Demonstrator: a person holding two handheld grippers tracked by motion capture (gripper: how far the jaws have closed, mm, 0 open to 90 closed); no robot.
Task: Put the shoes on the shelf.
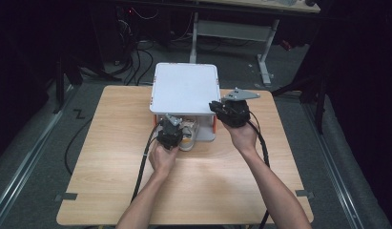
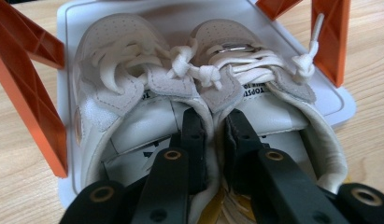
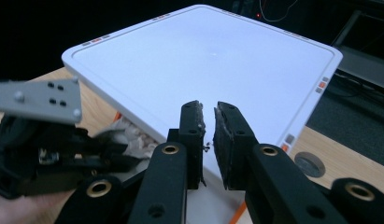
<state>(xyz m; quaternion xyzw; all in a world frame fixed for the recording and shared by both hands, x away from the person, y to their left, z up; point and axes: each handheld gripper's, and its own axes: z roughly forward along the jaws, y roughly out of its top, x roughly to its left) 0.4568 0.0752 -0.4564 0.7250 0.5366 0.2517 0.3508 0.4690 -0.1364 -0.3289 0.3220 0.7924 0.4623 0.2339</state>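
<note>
The pair of white shoes [image 2: 199, 93] sits on the lower shelf under the white rack [image 1: 184, 88], between its orange legs [image 2: 26, 93]. My left gripper [image 2: 213, 130] pinches their two inner collars together. My right gripper [image 3: 207, 140] hovers above the rack's top, closed on nothing.

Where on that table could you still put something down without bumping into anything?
The near half of the wooden table is bare, as is the white shelf top. Under that shelf it is crowded: a pair of white shoes, with the left tool gripping them.
</note>
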